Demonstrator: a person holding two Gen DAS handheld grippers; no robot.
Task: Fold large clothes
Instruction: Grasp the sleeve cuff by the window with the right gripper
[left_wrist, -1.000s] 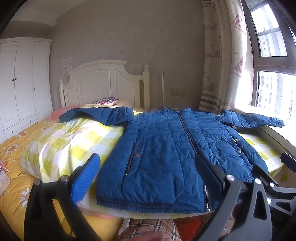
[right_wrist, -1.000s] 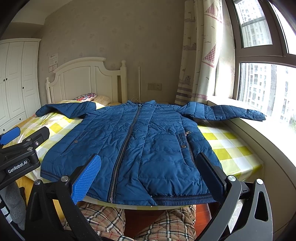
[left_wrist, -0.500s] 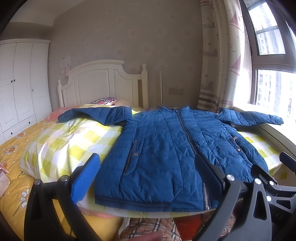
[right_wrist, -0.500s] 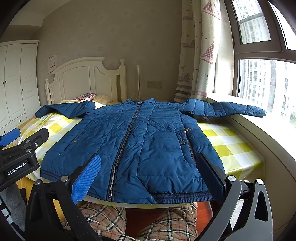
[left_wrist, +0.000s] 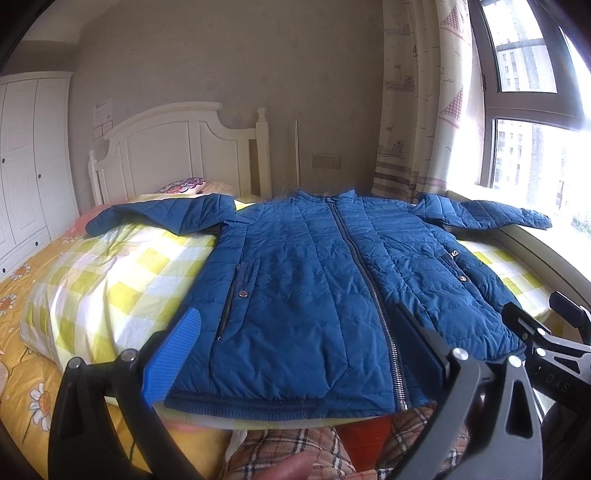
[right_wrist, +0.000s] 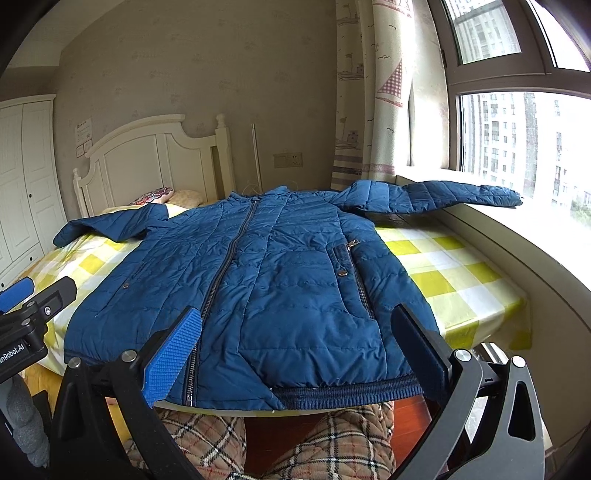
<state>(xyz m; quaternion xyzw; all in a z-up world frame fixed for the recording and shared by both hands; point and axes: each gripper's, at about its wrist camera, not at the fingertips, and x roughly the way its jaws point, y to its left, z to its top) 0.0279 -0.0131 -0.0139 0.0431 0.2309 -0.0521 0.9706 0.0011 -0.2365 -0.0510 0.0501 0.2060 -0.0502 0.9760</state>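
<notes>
A blue quilted jacket (left_wrist: 306, 288) lies flat and zipped on the bed, front up, sleeves spread out to both sides. It also shows in the right wrist view (right_wrist: 266, 280). Its hem lies at the bed's near edge. My left gripper (left_wrist: 295, 350) is open and empty, hovering over the hem near the left pocket and zip. My right gripper (right_wrist: 295, 350) is open and empty over the right half of the hem. The right sleeve (right_wrist: 436, 195) rests on the window sill.
The bed has a yellow-checked cover (left_wrist: 110, 273) and a white headboard (left_wrist: 177, 147). A pillow (left_wrist: 184, 183) lies at its head. A white wardrobe (left_wrist: 29, 166) stands left. The window sill (right_wrist: 517, 243) and curtain (right_wrist: 369, 92) are right. Plaid-trousered legs (right_wrist: 332, 439) are below.
Both grippers have moved closer to the jacket's hem, so the jacket fills more of each view. Both stay open and empty.
</notes>
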